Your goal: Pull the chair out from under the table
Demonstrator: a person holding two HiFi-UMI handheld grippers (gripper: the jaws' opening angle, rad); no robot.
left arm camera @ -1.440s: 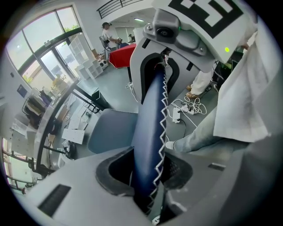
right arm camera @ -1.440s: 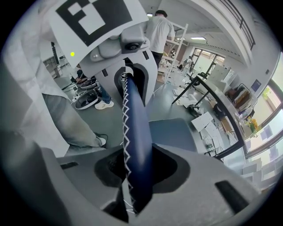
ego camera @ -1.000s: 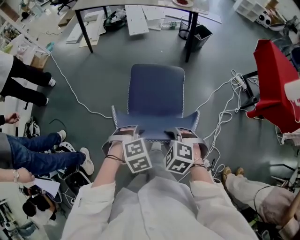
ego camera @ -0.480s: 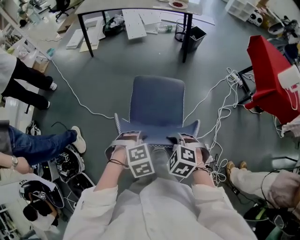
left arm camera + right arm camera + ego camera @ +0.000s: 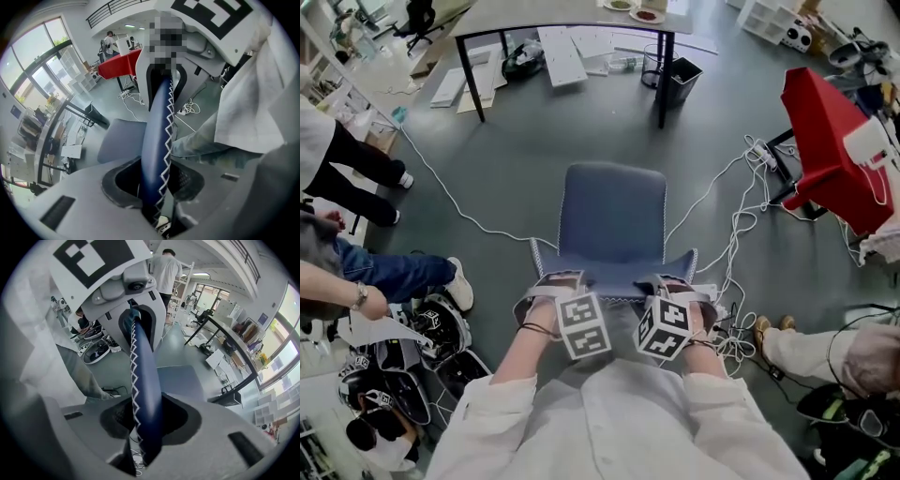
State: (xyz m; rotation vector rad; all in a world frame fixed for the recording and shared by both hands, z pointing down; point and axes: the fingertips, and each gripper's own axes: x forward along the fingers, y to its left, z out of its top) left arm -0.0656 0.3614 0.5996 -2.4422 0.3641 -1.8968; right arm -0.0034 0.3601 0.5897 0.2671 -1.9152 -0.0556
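Though gripped, chair (image 5: 612, 220) legs hidden — table (image 5: 534, 14) cropped.

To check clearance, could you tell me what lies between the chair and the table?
In the head view, only bare grey floor separates chair and table.

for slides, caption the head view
The left gripper and right gripper hold the blue chair by its backrest, clear of the table

Grey floor (image 5: 516, 178): blue chair (image 5: 614, 211), white cables (image 5: 734, 228), table (image 5: 544, 14), black bin (image 5: 686, 75).
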